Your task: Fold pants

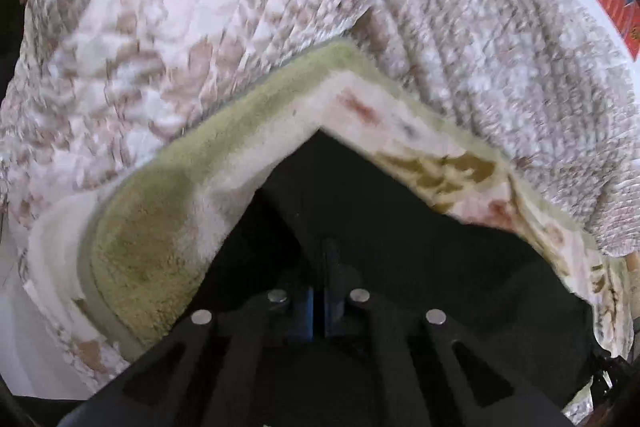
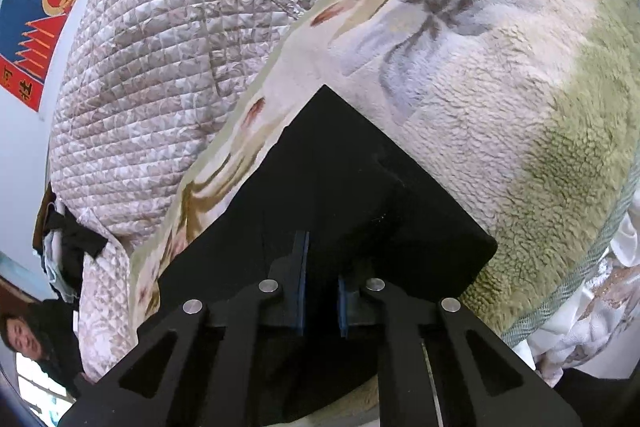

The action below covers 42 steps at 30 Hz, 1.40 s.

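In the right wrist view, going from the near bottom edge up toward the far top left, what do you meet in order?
Right gripper, closed on the black pants → floral fleece blanket → quilted bedspread → blue and red wall poster.

place: home bedroom | evidence: quilted bedspread (image 2: 160, 67), fleece blanket (image 2: 500, 87), wall poster (image 2: 44, 11)

Quilted bedspread (image 2: 140, 75) — fleece blanket (image 2: 500, 87) on it, black pants (image 2: 340, 187) atop.
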Each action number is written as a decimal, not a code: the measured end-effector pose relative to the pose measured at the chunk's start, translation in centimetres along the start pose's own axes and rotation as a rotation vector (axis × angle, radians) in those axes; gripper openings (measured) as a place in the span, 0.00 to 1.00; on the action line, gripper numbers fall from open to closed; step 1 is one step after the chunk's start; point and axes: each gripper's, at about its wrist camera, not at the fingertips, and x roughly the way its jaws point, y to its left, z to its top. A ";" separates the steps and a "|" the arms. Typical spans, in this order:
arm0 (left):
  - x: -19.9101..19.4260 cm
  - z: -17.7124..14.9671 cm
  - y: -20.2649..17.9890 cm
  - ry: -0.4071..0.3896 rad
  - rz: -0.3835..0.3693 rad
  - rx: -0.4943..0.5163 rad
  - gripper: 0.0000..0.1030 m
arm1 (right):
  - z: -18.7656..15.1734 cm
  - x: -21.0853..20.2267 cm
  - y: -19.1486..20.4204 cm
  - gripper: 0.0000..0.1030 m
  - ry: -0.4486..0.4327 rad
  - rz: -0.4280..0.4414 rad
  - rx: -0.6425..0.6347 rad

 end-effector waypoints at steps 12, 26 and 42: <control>-1.5 -3.4 2.4 0.063 0.023 -0.041 0.04 | -0.4 -1.5 -1.2 0.09 0.057 -0.092 -0.008; -3.6 -3.3 2.3 0.044 0.090 -0.009 0.08 | -0.8 -3.5 -1.3 0.19 0.022 -0.151 -0.020; 1.1 1.0 -9.4 0.036 -0.075 0.328 0.38 | 1.7 4.3 10.5 0.29 0.045 -0.206 -0.649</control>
